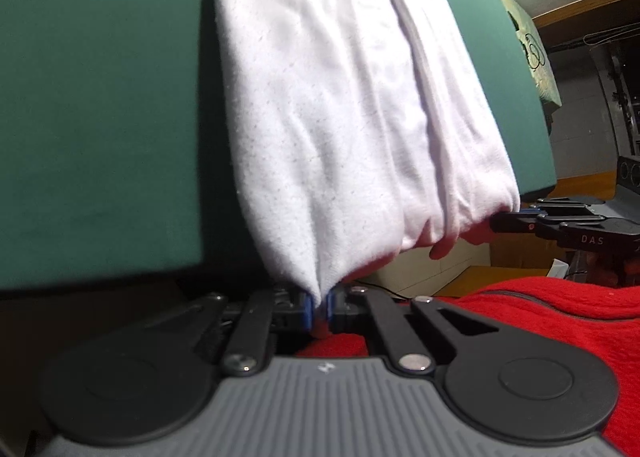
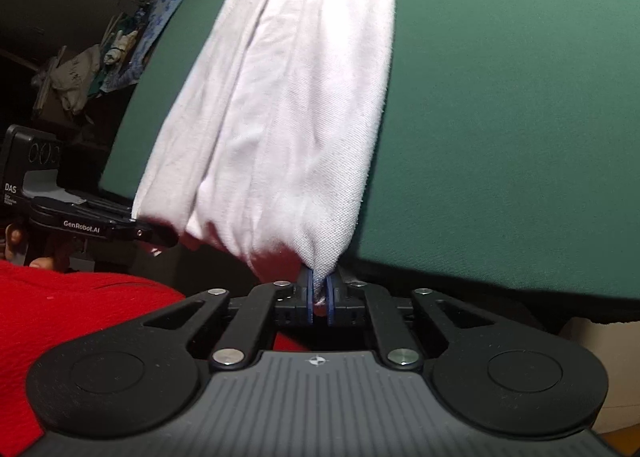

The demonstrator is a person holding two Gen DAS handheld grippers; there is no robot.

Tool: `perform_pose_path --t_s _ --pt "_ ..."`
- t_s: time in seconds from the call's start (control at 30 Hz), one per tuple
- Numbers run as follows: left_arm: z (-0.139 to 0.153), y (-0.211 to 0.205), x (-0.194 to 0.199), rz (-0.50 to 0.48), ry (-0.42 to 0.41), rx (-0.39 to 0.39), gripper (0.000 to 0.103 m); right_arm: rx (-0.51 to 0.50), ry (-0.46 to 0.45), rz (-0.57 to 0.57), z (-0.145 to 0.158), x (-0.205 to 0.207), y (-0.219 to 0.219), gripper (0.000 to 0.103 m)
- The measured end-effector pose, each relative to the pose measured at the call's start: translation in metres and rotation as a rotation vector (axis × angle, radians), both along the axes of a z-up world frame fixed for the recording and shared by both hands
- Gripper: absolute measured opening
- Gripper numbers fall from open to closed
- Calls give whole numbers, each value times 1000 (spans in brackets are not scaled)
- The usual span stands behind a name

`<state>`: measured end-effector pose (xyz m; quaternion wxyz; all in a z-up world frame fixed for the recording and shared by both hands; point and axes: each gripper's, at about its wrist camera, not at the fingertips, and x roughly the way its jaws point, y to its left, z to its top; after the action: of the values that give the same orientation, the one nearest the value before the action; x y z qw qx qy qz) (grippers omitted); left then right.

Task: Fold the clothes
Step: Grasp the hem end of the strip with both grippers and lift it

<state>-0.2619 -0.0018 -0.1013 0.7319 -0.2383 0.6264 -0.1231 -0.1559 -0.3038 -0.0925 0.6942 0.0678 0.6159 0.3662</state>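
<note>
left gripper (image 1: pixel 319 307): pinches the white garment (image 1: pixel 340 117) hem at 6 o'clock.
right gripper (image 2: pixel 319 303): clamps the opposite hem corner.
risk: uneven lift bunches the cloth; thin pinch may slip onto the green table (image 1: pixel 100 117).

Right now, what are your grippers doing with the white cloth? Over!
Left gripper shut on white cloth, near corner. Right gripper shut on the other near corner. Cloth stretches away over green table. Nothing in the way.

So the white garment (image 1: pixel 340 117) is a soft knit, creased lengthwise into long folds. It runs from the top of the frame down to the bottom centre, draped over the green table top (image 1: pixel 100 117), and its near edge is bunched up, lifted a bit past the table's front edge.
</note>
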Motion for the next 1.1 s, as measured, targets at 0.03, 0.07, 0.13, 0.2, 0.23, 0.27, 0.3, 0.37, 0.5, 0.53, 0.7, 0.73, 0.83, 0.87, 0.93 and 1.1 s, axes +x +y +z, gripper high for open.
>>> perform_pose_path --t_s 0.03,0.07,0.13,0.2,0.23,0.27,0.3,0.37,0.5,0.53,0.7,0.73,0.83,0.87,0.93,1.1 --pt "7 7 0 6 -8 -6 0 21 6 -1 4 1 -1 7" --pt "13 15 1 17 -17 -15 0 43 10 -5 8 2 -1 7" --pt "22 23 1 44 -36 -30 0 73 11 -18 14 6 0 7" --pt "28 32 5 73 -61 -34 0 98 0 -32 19 10 1 7" --pt "30 37 7 88 -71 -43 0 110 -3 -42 21 12 2 7" --pt "32 40 10 102 -81 -54 0 120 -5 -52 23 14 3 7" --pt "34 43 13 110 -93 -57 0 128 -12 -61 25 16 4 7" --pt "41 49 19 114 -124 -42 0 142 -26 -76 29 21 6 7" --pt "59 47 47 126 -202 -35 0 168 -63 -113 36 35 13 7" --pt "63 50 53 119 -224 -28 0 171 -74 -125 37 39 15 7" --pt "67 54 89 94 -296 10 0 186 -120 -193 40 63 25 7" --pt "66 56 97 95 -305 15 0 189 -130 -206 41 68 26 7" --pt "68 64 116 96 -338 28 0 210 -165 -242 46 83 30 7" --pt "69 67 123 97 -347 31 0 216 -176 -254 47 88 32 7" --pt "72 74 139 100 -363 35 0 224 -193 -274 48 100 37 7" --pt "71 84 179 104 -380 82 0 234 -226 -289 44 131 52 7"
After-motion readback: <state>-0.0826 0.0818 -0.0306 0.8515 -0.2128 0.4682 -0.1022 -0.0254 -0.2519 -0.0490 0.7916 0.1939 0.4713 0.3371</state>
